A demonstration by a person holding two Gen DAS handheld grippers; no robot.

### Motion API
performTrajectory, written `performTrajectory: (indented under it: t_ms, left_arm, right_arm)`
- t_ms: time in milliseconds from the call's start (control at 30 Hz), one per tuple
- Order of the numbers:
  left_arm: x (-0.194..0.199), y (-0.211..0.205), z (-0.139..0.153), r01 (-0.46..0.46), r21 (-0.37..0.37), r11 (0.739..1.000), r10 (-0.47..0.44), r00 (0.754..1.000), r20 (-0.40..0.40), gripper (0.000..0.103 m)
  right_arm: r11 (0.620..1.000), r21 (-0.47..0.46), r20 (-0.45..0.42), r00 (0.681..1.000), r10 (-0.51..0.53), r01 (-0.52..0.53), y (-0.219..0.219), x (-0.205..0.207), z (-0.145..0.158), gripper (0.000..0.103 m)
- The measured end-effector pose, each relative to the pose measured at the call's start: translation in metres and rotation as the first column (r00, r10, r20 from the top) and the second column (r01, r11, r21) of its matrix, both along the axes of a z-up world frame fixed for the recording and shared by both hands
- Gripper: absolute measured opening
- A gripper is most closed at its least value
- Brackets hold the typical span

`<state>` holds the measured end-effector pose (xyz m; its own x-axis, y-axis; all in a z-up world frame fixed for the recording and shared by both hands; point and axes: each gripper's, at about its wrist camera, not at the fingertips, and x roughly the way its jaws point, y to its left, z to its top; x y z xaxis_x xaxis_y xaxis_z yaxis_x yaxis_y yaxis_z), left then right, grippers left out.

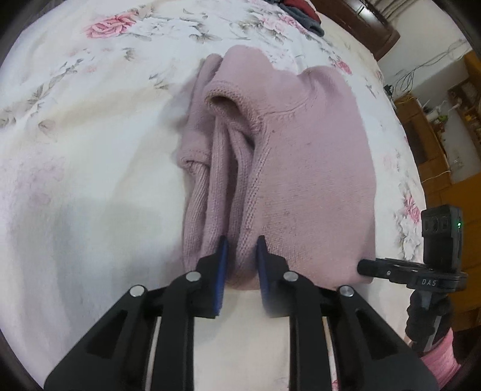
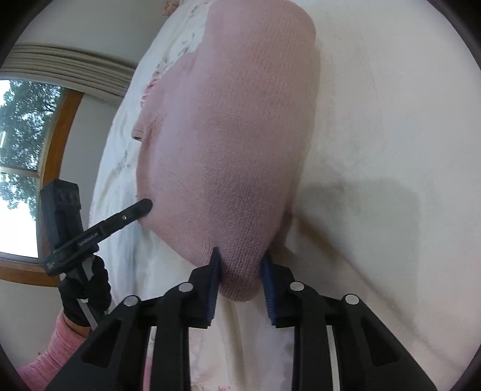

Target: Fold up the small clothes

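A mauve knitted sweater (image 1: 303,168) lies folded on the floral bedsheet (image 1: 90,135), collar opening up at the far end and a sleeve bunched along its left side. My left gripper (image 1: 242,242) is shut on the folds of its near edge, with fabric between the blue pads (image 1: 223,258). In the right wrist view the sweater (image 2: 228,144) fills the middle, and my right gripper (image 2: 240,258) is shut on its near corner. Each gripper shows in the other view: the right gripper (image 1: 369,267) at the sweater's right corner, the left gripper (image 2: 141,209) at its left edge.
Dark and red clothes (image 1: 303,15) lie at the bed's far end. Wooden furniture (image 1: 433,141) with cables stands past the bed's right side. A window (image 2: 21,150) is to the left. A black-gloved hand (image 2: 84,288) with a pink sleeve holds the left gripper.
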<state>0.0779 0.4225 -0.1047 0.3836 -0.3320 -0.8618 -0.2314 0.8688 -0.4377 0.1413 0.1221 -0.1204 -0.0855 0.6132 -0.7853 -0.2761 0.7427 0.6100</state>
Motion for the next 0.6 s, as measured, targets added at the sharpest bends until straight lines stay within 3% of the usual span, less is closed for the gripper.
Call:
performTrajectory:
  t_ms: [200,300,400,467,600]
  left_arm:
    - [-0.003,0.006,-0.005,-0.007,-0.030,1.000,0.007,1.000,-0.013,0.016]
    - [-0.004,0.012,0.010,0.000,-0.037,0.999,0.000,1.000,0.001,0.020]
    - [-0.002,0.026,0.037,-0.032,0.011,0.999,0.032,0.998,0.051,0.024]
    - [0.010,0.041,0.050,-0.072,0.022,0.997,0.070,0.994,0.086,0.032]
    - [0.058,0.054,0.061,-0.111,0.051,0.993,0.105,0.989,0.103,0.035]
  right_arm:
    - [0.998,-0.056,-0.004,1.000,0.020,-0.021,0.011,0.001,-0.008,0.028]
    - [0.999,-0.041,0.007,1.000,0.024,-0.023,0.007,0.000,0.000,0.041]
    - [1.000,0.008,0.036,0.999,0.010,-0.011,-0.005,0.001,0.014,0.049]
    - [1.000,0.022,0.051,0.999,-0.003,0.002,-0.011,0.003,0.019,0.052]
    - [0.999,0.042,0.055,0.998,-0.029,0.027,-0.015,0.009,0.023,0.052]
